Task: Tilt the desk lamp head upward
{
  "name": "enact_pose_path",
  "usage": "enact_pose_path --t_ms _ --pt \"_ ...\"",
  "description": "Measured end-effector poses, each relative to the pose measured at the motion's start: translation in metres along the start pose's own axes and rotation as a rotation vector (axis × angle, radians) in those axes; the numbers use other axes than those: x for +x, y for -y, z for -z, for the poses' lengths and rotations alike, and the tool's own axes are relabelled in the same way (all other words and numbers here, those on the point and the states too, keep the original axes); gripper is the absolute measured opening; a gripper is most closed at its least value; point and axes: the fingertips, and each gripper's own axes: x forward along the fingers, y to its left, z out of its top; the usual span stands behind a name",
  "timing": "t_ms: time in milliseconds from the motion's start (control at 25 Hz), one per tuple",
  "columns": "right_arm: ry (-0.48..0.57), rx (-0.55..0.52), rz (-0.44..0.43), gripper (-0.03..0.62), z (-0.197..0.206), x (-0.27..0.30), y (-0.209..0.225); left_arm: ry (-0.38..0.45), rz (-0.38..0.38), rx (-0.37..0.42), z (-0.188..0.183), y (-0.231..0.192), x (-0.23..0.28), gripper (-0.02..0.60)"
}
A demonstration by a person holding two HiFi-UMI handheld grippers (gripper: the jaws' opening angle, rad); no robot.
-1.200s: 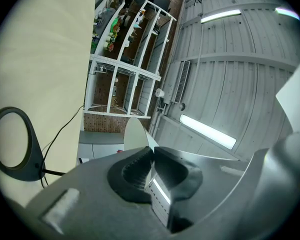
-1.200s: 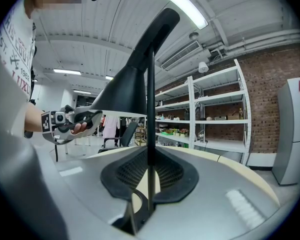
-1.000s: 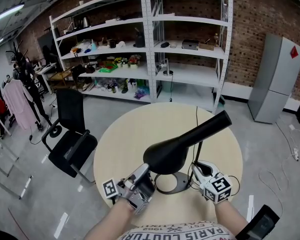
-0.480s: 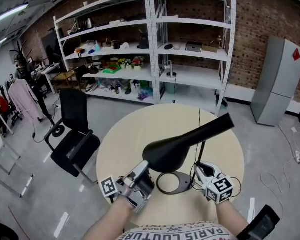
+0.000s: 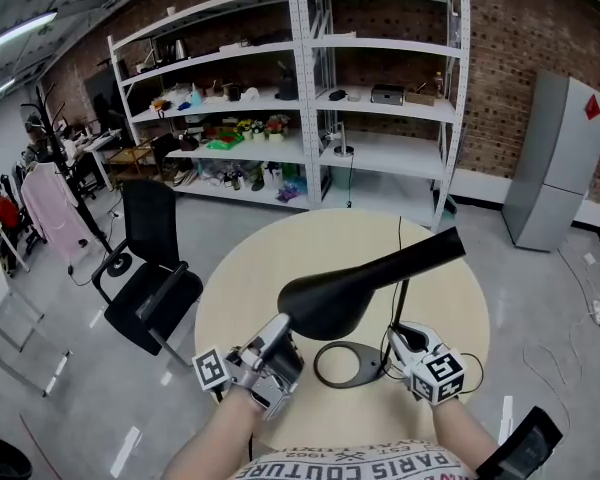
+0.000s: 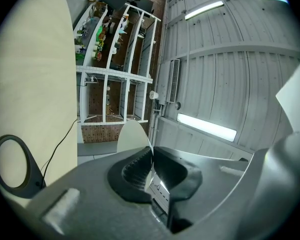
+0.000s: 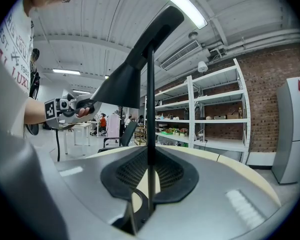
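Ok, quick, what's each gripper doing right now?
Left gripper: closed on the wide end of the lamp head.
Right gripper: closed on the lamp's thin pole.

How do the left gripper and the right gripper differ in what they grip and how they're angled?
The left gripper is shut on the rim of the lamp head; the right gripper is shut on the thin stem near the base. The left gripper tilts upward, rolled sideways; the right gripper sits roughly level. Both hold the same black lamp.
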Motion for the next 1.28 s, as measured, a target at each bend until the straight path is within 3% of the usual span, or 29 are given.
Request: enact_pose_path --t_ms 1280 --pt "-0.002 -0.001 -0.007 0.037 0.005 -0.001 -0.001 -0.012 0.042 0.152 -0.02 0.052 0.019 0.012"
